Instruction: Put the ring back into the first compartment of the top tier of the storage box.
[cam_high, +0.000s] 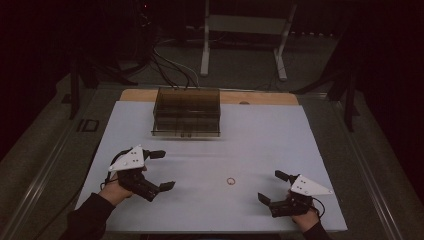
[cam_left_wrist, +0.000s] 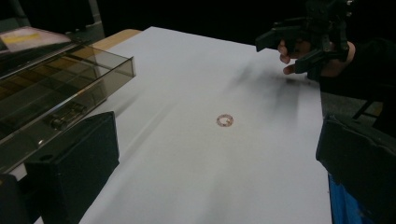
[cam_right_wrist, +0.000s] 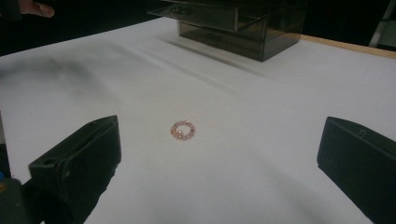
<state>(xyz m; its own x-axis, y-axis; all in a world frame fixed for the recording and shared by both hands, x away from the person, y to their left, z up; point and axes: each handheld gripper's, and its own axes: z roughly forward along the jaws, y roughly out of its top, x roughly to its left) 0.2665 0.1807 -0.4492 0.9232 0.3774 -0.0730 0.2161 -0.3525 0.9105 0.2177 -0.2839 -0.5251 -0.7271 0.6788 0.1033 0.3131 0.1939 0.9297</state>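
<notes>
Small pink beaded ring (cam_right_wrist: 183, 130), ahead of right claw (cam_right_wrist: 217, 163): individual beads too small to resolve. Smoky transparent plastic drawer box (cam_left_wrist: 56, 88) beside left claw (cam_left_wrist: 217, 177): cut by frame edge, contents indiscernible.

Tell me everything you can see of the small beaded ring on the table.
The beaded ring is a small closed loop of pinkish beads, a few looking orange or clear. It lies flat on the white table, alone, with nothing touching it. It sits between the two grippers, closer to the right gripper, whose open jaws point toward it. The smoky plastic drawer box stands farther back, well apart from it.
</notes>
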